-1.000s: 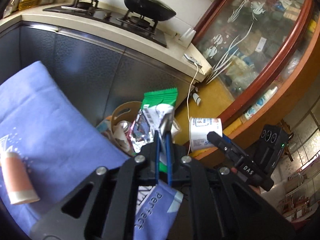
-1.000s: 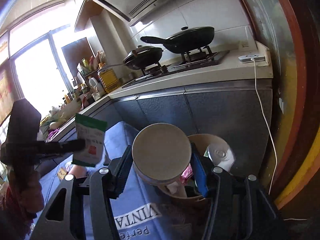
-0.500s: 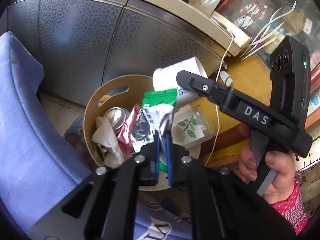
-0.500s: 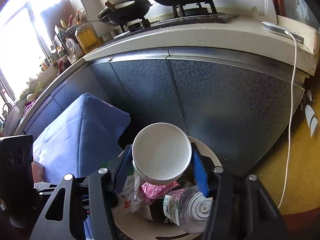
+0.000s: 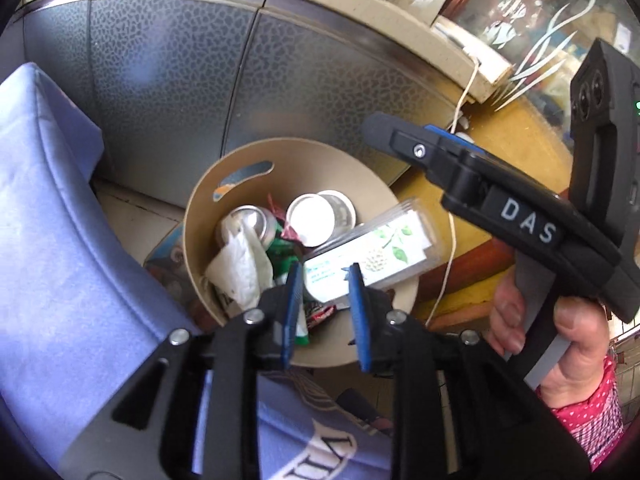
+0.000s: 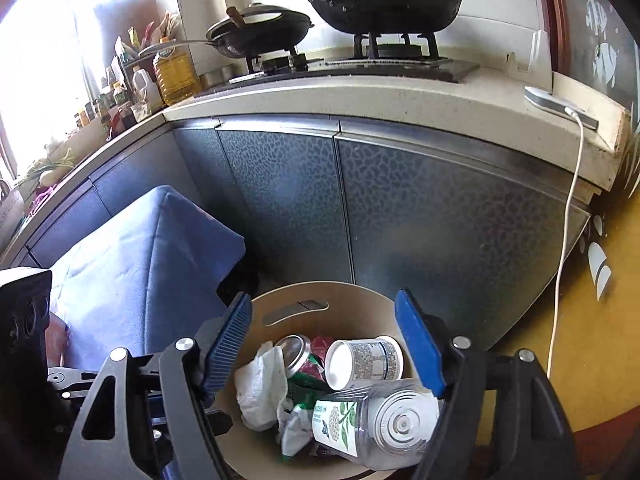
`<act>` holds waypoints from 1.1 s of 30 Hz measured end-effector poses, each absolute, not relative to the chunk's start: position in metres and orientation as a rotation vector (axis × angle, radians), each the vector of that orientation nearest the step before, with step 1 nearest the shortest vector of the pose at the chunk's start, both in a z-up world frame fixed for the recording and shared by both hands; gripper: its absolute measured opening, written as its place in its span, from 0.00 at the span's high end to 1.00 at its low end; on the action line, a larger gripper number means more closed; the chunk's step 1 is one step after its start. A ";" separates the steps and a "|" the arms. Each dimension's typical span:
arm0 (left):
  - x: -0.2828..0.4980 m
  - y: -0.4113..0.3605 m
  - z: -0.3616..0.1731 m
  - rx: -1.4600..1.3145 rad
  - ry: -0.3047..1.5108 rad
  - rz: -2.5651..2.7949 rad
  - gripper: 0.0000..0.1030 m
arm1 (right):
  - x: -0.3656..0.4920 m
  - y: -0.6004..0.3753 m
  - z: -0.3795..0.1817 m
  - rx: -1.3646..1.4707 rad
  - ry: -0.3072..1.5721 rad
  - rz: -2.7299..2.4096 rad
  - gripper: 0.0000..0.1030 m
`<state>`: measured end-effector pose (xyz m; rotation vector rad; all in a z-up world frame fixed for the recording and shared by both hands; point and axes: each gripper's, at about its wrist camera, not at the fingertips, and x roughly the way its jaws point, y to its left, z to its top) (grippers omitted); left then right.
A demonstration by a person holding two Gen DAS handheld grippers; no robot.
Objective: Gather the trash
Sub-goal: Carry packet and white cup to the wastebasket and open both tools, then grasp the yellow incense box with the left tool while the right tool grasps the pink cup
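A round tan bin stands on the floor by the grey cabinet. In it lie a white paper cup, a drinks can, crumpled tissue, green and red wrappers and a clear plastic bottle with a leaf label. My left gripper is open and empty above the bin. My right gripper is open and empty over the bin; it also shows in the left wrist view.
A blue cloth covers a surface left of the bin. A grey cabinet front rises behind it, with a stove and black pans on the counter. A white cable hangs at the right.
My left gripper opened and the green wrapper dropped into the bin. My right gripper opened and the white cup fell into the bin.
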<state>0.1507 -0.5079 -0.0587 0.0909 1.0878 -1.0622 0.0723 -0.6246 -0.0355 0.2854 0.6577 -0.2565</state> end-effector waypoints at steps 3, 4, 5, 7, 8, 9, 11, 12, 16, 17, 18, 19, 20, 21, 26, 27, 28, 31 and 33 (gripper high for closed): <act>0.144 -0.489 -0.037 0.053 1.042 -1.086 0.78 | 0.061 -0.616 -0.019 0.307 0.614 -0.244 0.29; 0.142 -0.481 -0.029 0.037 1.027 -1.092 0.78 | 0.057 -0.612 -0.014 0.313 0.598 -0.233 0.29; 0.140 -0.472 -0.022 0.025 1.013 -1.096 0.78 | 0.052 -0.607 -0.009 0.317 0.580 -0.222 0.29; 0.132 -0.457 -0.008 0.014 0.973 -1.103 0.78 | 0.043 -0.595 0.001 0.329 0.537 -0.201 0.29; 0.127 -0.448 -0.002 0.018 0.944 -1.096 0.78 | 0.036 -0.588 0.005 0.341 0.511 -0.194 0.29; 0.123 -0.439 0.002 0.025 0.921 -1.082 0.78 | 0.029 -0.581 0.007 0.354 0.487 -0.188 0.29; 0.114 -0.418 0.008 0.050 0.883 -1.052 0.78 | 0.015 -0.567 0.010 0.384 0.450 -0.174 0.29; 0.109 -0.407 0.010 0.062 0.864 -1.040 0.78 | 0.009 -0.559 0.008 0.402 0.441 -0.161 0.29; 0.097 -0.353 0.011 0.074 0.815 -0.994 0.78 | 0.004 -0.520 -0.001 0.433 0.460 -0.090 0.29; 0.097 -0.338 0.011 0.067 0.812 -0.978 0.78 | 0.005 -0.508 -0.003 0.433 0.472 -0.069 0.30; 0.097 -0.321 0.010 0.063 0.807 -0.958 0.78 | 0.008 -0.496 -0.005 0.434 0.484 -0.046 0.30; 0.096 -0.301 0.009 0.058 0.803 -0.932 0.78 | 0.011 -0.484 -0.007 0.431 0.496 -0.027 0.30; 0.097 -0.282 0.007 0.049 0.804 -0.908 0.78 | 0.015 -0.471 -0.009 0.423 0.508 -0.007 0.30; 0.098 -0.265 0.005 0.036 0.805 -0.884 0.78 | 0.020 -0.457 -0.010 0.413 0.519 0.012 0.30; 0.114 -0.159 -0.004 -0.063 0.818 -0.701 0.78 | 0.042 -0.385 -0.011 0.384 0.555 0.147 0.32; 0.119 -0.138 -0.008 -0.090 0.829 -0.661 0.78 | 0.049 -0.369 -0.009 0.359 0.560 0.172 0.32; 0.126 -0.116 -0.013 -0.121 0.846 -0.618 0.78 | 0.054 -0.352 -0.006 0.331 0.565 0.193 0.32; 0.147 -0.057 -0.027 -0.221 0.889 -0.486 0.78 | 0.081 -0.299 0.005 0.243 0.606 0.317 0.32; 0.158 -0.023 -0.033 -0.307 0.899 -0.425 0.78 | 0.107 -0.260 0.011 0.183 0.636 0.420 0.32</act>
